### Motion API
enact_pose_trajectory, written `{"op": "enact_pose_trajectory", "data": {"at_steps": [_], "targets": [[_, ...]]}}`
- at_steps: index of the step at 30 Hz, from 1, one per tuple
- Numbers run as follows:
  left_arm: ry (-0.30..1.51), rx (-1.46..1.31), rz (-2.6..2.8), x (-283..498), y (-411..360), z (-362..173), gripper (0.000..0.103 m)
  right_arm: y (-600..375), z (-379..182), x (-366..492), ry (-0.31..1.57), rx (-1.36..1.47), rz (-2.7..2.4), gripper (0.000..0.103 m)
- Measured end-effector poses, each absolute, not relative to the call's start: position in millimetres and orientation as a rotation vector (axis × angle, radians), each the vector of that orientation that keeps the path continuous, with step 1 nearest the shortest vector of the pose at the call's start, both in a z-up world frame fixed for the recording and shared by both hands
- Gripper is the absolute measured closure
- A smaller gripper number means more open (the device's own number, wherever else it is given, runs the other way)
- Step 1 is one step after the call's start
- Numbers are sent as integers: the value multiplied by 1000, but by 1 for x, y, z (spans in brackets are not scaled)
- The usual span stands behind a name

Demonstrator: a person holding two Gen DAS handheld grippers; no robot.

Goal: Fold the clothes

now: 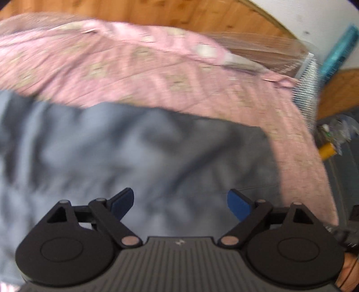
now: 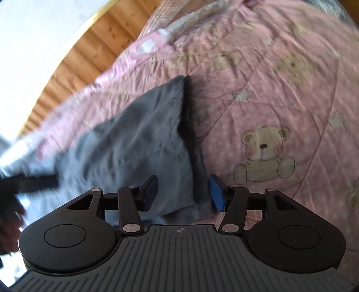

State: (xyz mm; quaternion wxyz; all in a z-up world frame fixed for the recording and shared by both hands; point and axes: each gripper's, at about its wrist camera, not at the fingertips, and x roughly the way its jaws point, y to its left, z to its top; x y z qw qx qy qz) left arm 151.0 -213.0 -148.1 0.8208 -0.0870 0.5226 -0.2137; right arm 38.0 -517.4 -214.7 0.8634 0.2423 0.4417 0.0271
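tilting down over grey garment (image 2: 139, 139), right gripper (image 2: 182, 191) and left gripper (image 1: 180, 205) gape.

Pink quilt (image 2: 280, 74) (teddy-bear print), wood panelling (image 2: 74, 65)

bed covered w/ pink quilt (image 2: 280, 89), white dots, teddy bear (image 2: 264, 155) and star print, surface creased. wood panelling (image 1: 157, 11) behind bed, warm orange-brown boards, also seen in right wrist view (image 2: 74, 74). white wall (image 1: 314, 18) above panelling. teal item (image 1: 341, 51) leaning at wall, type unclear. clutter incl. yellow object (image 1: 327, 151) beside bed edge, blurred. daylight, soft, no hard shadows.
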Motion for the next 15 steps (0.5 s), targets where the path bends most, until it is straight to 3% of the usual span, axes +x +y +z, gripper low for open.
{"op": "enact_pose_trajectory", "data": {"at_steps": [1,4,8,12,13,15], "targets": [[1109,-179,-503,158,-235,-143,7,-512,-213,39,934,456,29,75],[1109,-129,-619,174,-297,-131,4,-500,-203,34,912,336,-20,100],[1126,24,-698,178,-366,-140,2,-492,-200,29,896,315,-23,97],[1155,150,-703,175,-408,-157,2,-496,-212,24,879,407,-66,72],[1164,176,-695,174,-415,-162,3,-497,-213,23,863,430,-59,71],[1179,223,-678,171,-425,-171,3,-490,-203,16,804,424,-18,94]]}}
